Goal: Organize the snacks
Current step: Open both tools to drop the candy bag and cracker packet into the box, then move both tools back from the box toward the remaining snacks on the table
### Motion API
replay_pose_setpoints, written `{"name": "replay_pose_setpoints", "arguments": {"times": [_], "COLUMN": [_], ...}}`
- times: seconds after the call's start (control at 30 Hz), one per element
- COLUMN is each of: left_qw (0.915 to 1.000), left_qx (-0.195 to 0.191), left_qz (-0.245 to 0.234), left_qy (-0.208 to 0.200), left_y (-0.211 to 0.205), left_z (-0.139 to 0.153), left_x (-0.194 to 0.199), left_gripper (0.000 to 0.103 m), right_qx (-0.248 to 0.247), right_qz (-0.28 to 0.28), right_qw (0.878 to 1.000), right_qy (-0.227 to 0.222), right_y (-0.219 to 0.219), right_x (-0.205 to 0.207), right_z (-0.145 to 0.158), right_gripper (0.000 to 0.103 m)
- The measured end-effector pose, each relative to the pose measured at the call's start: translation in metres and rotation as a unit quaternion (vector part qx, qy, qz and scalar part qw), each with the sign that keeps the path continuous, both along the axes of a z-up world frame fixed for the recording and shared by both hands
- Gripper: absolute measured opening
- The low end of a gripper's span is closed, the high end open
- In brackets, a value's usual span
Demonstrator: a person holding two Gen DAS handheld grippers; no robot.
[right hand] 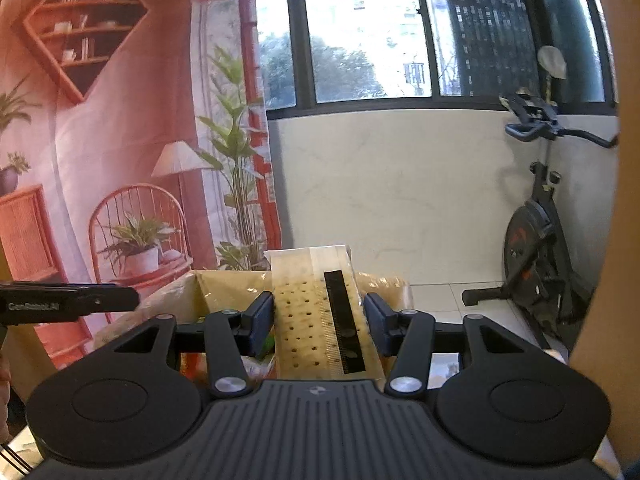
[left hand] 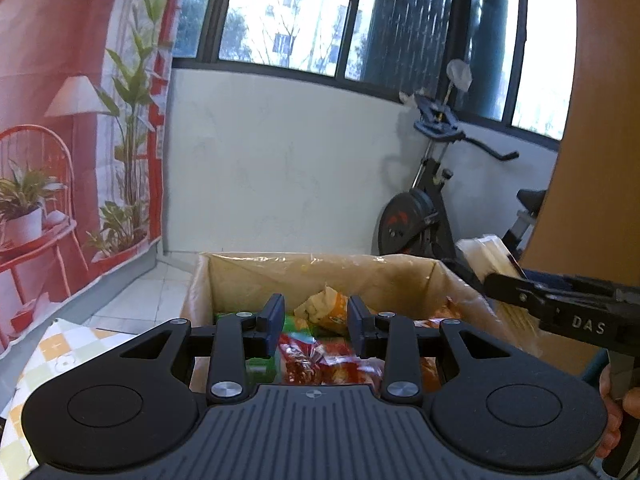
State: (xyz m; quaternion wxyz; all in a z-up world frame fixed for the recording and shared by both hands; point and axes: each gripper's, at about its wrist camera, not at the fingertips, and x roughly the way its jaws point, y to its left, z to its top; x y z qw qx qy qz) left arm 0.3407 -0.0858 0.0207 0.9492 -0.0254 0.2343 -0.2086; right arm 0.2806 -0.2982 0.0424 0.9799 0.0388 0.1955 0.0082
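A cardboard box (left hand: 248, 280) lined with clear plastic holds several snack packs, among them a red pack (left hand: 316, 360), a green pack (left hand: 258, 364) and a yellow-orange bag (left hand: 324, 308). My left gripper (left hand: 316, 324) is open and empty, just above the box's near side. My right gripper (right hand: 320, 322) is shut on a clear pack of pale crackers (right hand: 316, 312) with a black stripe, held over the box (right hand: 232, 284). In the left wrist view the right gripper (left hand: 560, 300) and the cracker pack (left hand: 492, 256) show at the box's right edge.
A checked tablecloth (left hand: 60, 352) lies left of the box. An exercise bike (left hand: 424, 216) stands by the white wall behind; it also shows in the right wrist view (right hand: 536, 248). A printed red backdrop (right hand: 100, 140) hangs at the left. A wooden panel (left hand: 592, 160) is at the right.
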Motion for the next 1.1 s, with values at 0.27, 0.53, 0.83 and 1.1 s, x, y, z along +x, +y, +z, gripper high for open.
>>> {"name": "replay_pose_setpoints", "arguments": {"times": [0.27,0.53,0.83,1.1], "left_qw": [0.9999,0.9995,0.9994,0.9986], "left_qx": [0.008,0.030,0.031,0.043], "left_qz": [-0.001,0.004,0.013,0.026], "left_qy": [0.011,0.000,-0.009,-0.011], "left_y": [-0.013,-0.009,0.004,0.025], "left_z": [-0.009,-0.009,0.000,-0.001], "left_x": [0.040,0.029,0.001,-0.041], "left_gripper": [0.036,0.062,0.075,0.075], "right_qx": [-0.001,0.008,0.002,0.008], "right_qz": [0.000,0.008,0.002,-0.002], "right_qw": [0.999,0.997,0.999,1.000], "right_qy": [0.045,0.076,0.052,0.027], "right_y": [-0.006,-0.004,0.000,0.009], "right_x": [0.069,0.087,0.048,-0.006], "right_z": [-0.017,-0.034,-0.021,-0.016], "right_gripper": [0.052,0.062,0.066,0.066]}}
